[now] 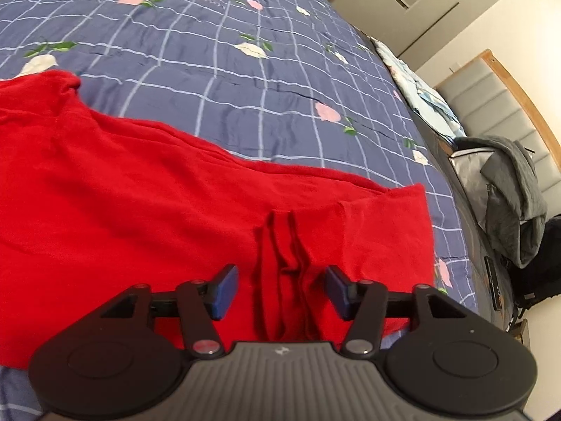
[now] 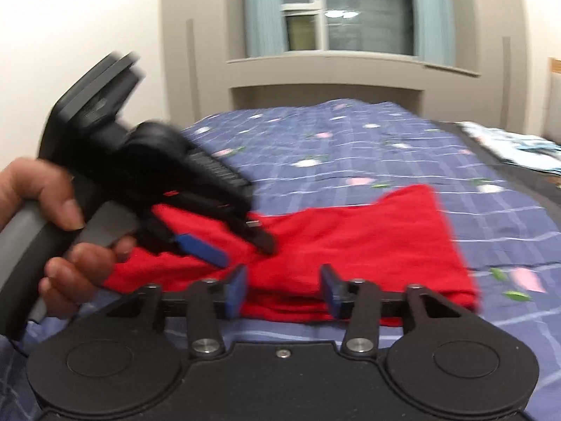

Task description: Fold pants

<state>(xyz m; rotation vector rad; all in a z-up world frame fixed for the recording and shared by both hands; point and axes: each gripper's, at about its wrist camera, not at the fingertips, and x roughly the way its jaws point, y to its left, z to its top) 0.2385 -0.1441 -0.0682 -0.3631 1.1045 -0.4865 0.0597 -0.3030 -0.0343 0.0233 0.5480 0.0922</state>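
Left gripper (image 1: 282, 293) tilted down over the red pants (image 1: 140, 189), jaws parted, blue pads clear of the cloth; a bunched ridge of fabric sits between them, ungripped; right gripper (image 2: 284, 289) likewise spread, nothing clamped, the folded edge of the pants just ahead of its fingertips; a hand (image 2: 52, 224) holds the left tool's grey handle to its left; pants lie flat on the blue checked floral bedspread (image 1: 245, 80); beyond, a window (image 2: 347, 10), blurred.
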